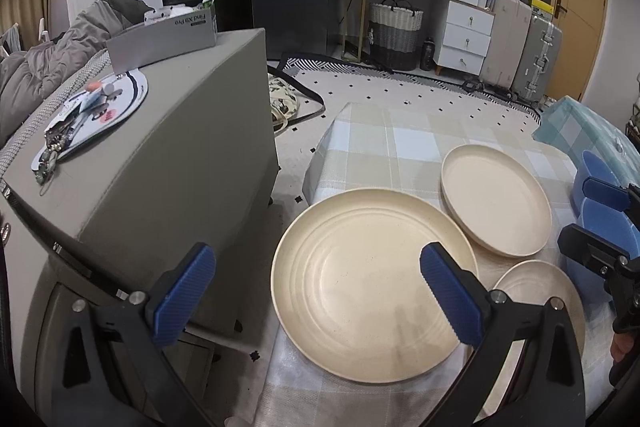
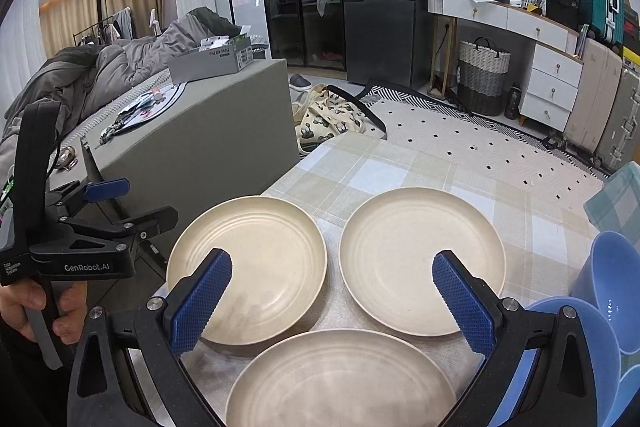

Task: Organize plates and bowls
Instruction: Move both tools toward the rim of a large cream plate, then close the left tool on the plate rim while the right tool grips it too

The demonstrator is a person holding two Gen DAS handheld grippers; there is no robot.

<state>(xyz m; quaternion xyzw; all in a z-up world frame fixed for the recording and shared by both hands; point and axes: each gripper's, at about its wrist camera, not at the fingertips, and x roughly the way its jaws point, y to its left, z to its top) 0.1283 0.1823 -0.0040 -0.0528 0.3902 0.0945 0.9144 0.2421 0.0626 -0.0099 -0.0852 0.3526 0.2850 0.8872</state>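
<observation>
left gripper (image 1: 318, 301) fingers spread wide, nothing between them; it hovers over the near-left edge of the table (image 1: 404, 139), above the left plate (image 1: 360, 287). right gripper (image 2: 332, 301) likewise wide open and empty, hanging over the gap between the three plates. plates: left plate, far-right plate (image 2: 422, 261), near plate (image 2: 340, 383), all cream, laid flat on the checked cloth, close together but apart as far as the right view shows. bowls (image 2: 600, 331): blue, nested or leaning at the right edge of the table. judgement: the plates look like light, stiff, matte plastic or fibre, not fragile, and not very slippery against the ribbed blue pads (image 2: 202, 305). they lie flat, so the raised rim is the only hold; one finger under, one over the lip. the left plate seems to overhang the table's near-left edge, an easy entry. hidden: the near plate's near rim is cut off by the frame; the bowl count is unclear, as they are cropped and behind the right finger; the plates' undersides cannot be seen.
</observation>
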